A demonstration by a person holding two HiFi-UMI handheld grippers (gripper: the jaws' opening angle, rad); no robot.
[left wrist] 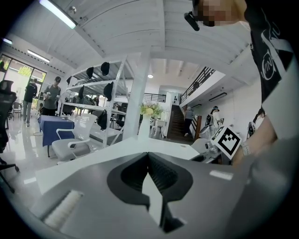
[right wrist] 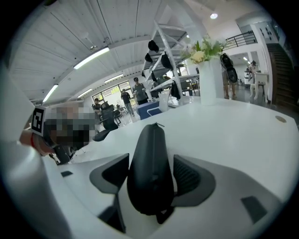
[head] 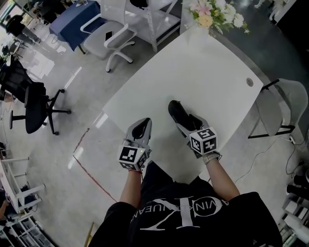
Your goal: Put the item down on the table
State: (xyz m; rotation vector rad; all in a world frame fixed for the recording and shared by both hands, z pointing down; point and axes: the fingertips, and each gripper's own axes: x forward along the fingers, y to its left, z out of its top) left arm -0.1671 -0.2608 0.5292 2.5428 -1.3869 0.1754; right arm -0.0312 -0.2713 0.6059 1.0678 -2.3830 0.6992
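Dark ribbed fingers (right wrist: 190,179) of the right gripper (right wrist: 150,163) are clenched on a black oval zippered hard case (right wrist: 150,137). The case stands on its narrow edge between them, with its zip seam running up the middle and a small pull at the far tip. More than half of the case sticks out past the fingers. In the head view the case (head: 179,115) lies over the white tabletop (head: 203,67) near its near edge; whether it touches the surface cannot be told.

The left gripper (left wrist: 148,156) has its dark fingers (left wrist: 164,175) closed tip to tip with nothing between them, and only a sliver of white tabletop shows in the gap below the tips. In the head view this gripper (head: 141,126) sits at the tabletop's near-left edge, just beside the right gripper (head: 186,123) and roughly parallel to it. Each gripper carries a cube with black-and-white square markers at its back end, and a bare forearm leads from each to a person in a black T-shirt (head: 193,217) with white print.

Farther out, a small round cable hole (head: 249,82) is set near the tabletop's right edge. A white vase of pale flowers (head: 212,12) stands at the far corner. A clear chair with a black frame (head: 279,108) stands by the right edge. On the glossy floor to the left are a white office chair (head: 116,36) and a black office chair (head: 34,103).
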